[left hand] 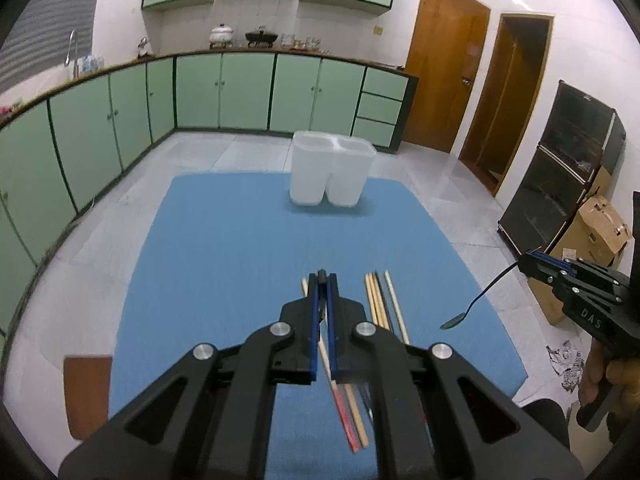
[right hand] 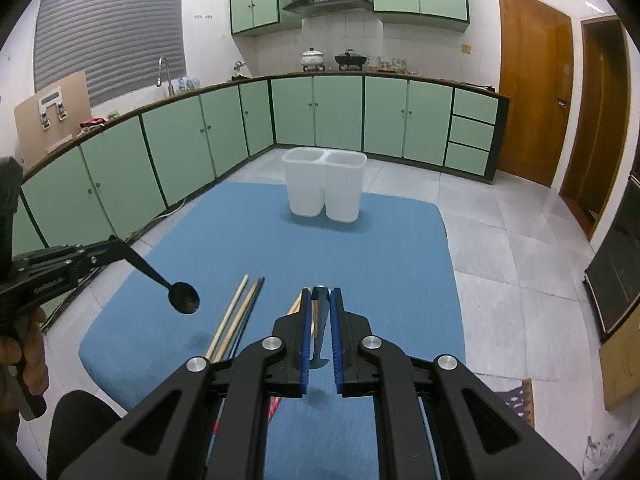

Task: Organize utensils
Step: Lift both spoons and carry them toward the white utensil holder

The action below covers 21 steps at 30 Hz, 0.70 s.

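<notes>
A white two-compartment holder [left hand: 331, 171] stands at the far end of the blue mat [left hand: 224, 248]; it also shows in the right wrist view [right hand: 324, 184]. Each gripper holds a black spoon by its handle, above the mat's near end. My left gripper [left hand: 322, 280] is shut on one black spoon, whose bowl shows in the right wrist view [right hand: 184, 297]. My right gripper [right hand: 320, 292] is shut on the other black spoon [right hand: 319, 332], whose bowl shows in the left wrist view [left hand: 453, 323]. Several chopsticks [left hand: 386, 304] lie on the mat below the grippers.
The mat lies on a grey tiled floor. Green cabinets [right hand: 200, 140] run along the left and back. Wooden doors [right hand: 532, 92] are at the right. A dark cabinet [left hand: 560, 172] and a cardboard box [left hand: 596, 232] stand right of the mat. A brown board [left hand: 88, 392] lies left of it.
</notes>
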{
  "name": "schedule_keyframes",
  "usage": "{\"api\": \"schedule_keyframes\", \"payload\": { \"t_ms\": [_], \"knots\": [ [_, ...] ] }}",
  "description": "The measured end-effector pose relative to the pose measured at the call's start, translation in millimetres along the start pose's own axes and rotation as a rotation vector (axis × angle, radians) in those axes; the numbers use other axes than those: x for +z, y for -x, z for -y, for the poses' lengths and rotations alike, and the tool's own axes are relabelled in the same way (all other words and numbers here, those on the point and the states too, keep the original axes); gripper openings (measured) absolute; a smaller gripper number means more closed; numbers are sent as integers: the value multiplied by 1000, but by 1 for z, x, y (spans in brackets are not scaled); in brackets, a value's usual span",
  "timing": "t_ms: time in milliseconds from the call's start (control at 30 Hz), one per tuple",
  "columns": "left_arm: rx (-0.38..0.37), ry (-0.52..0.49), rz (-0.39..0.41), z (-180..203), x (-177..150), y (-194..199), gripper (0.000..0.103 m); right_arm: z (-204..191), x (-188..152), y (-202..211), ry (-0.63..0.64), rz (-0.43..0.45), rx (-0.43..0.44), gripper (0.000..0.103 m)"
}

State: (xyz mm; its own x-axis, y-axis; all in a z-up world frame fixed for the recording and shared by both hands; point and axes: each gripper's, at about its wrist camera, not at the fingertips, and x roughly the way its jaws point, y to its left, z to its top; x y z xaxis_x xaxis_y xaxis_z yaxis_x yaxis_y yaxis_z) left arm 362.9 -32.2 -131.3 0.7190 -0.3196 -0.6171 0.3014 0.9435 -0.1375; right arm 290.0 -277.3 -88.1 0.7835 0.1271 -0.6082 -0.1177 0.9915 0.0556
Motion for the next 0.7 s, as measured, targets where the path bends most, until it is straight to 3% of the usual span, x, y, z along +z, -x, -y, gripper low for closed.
{"api": "schedule_keyframes", "payload": {
  "t_ms": [267, 533, 700],
  "knots": [
    [-14, -75, 82, 15, 83, -11, 3, 12, 87, -16, 32, 59, 13, 9],
    [-16, -75, 143, 14, 177, -68, 3, 24, 188, -73, 24, 93, 5, 9],
    [-14, -54, 164, 10, 218, -123, 3, 36, 220, -130, 7, 91, -23, 9]
  ]
}}
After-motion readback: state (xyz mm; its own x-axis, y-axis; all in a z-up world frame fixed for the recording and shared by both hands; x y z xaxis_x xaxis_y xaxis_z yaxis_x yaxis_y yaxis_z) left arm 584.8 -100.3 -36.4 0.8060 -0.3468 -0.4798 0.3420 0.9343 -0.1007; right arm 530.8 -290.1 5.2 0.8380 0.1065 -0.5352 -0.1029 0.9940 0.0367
